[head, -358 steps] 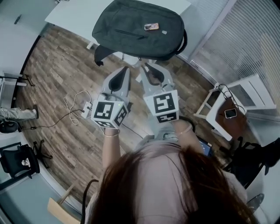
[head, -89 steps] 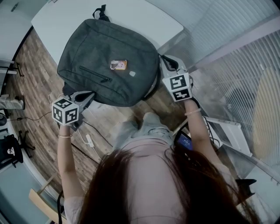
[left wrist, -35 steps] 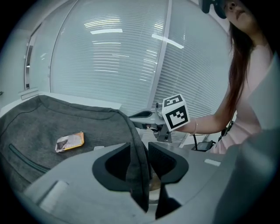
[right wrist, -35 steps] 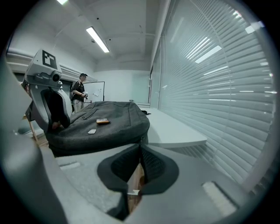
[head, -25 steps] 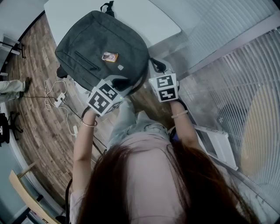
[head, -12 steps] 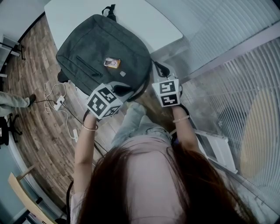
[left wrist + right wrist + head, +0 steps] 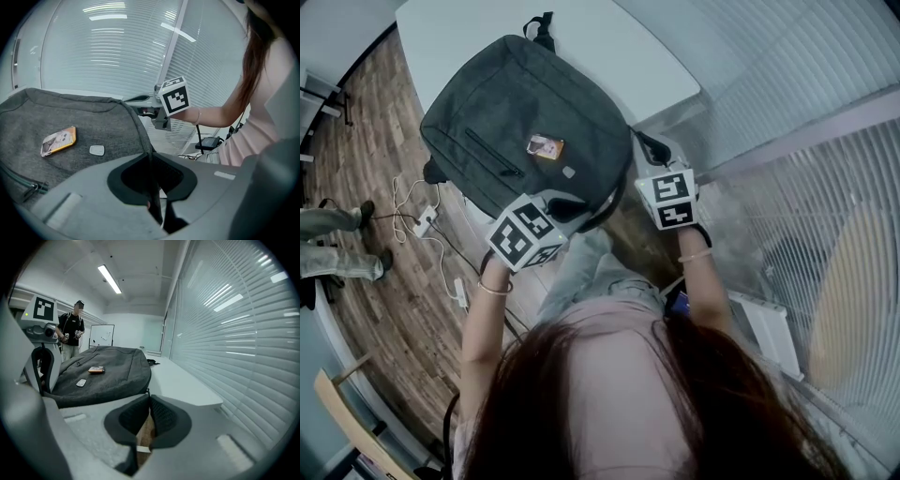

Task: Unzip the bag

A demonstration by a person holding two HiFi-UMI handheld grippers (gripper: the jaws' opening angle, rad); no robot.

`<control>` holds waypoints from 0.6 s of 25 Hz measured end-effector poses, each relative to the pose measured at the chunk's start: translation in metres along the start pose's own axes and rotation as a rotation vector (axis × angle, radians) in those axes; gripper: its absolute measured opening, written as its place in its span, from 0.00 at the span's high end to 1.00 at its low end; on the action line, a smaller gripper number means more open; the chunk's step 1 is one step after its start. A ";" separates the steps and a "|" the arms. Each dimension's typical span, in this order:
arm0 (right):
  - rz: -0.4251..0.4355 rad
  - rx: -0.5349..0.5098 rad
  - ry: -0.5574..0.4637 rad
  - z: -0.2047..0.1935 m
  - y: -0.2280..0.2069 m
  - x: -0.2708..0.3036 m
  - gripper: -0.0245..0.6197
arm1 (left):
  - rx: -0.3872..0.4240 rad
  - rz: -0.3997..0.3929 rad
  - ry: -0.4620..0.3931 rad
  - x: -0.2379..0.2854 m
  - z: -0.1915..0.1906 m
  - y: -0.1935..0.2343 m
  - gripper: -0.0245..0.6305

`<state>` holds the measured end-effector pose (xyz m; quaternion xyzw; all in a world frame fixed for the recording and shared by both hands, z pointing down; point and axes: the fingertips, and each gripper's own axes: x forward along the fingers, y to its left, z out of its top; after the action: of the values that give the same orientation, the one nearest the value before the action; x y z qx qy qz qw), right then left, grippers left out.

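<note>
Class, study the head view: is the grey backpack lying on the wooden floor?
No, the backpack lies flat on the white table, with its carry handle pointing away from the person.

Grey bag point(image 7: 525, 131) flat on table point(image 7: 609, 37)

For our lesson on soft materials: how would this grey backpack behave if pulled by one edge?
Probably floppy: the backpack is fabric and lies slumped. It may slide: it overhangs the smooth white table.
</note>
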<state>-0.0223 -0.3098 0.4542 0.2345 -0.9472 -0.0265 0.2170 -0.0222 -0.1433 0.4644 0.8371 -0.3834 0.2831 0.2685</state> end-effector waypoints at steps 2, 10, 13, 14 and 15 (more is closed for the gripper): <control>0.027 -0.003 -0.008 0.002 -0.004 0.004 0.94 | -0.001 -0.004 0.001 0.000 0.000 0.000 0.90; 0.085 -0.038 -0.033 0.011 -0.012 0.026 0.94 | -0.015 -0.025 0.002 0.003 -0.001 0.003 0.90; 0.121 -0.041 -0.032 0.012 -0.013 0.034 0.94 | -0.019 -0.031 0.006 0.004 -0.002 0.006 0.90; 0.131 -0.048 -0.031 0.013 -0.014 0.037 0.94 | -0.020 -0.034 0.008 0.004 -0.002 0.006 0.91; 0.141 -0.057 -0.031 0.013 -0.014 0.039 0.94 | -0.021 -0.036 0.009 0.005 -0.003 0.006 0.91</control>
<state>-0.0527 -0.3410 0.4555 0.1603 -0.9635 -0.0417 0.2102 -0.0250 -0.1470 0.4706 0.8398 -0.3700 0.2778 0.2842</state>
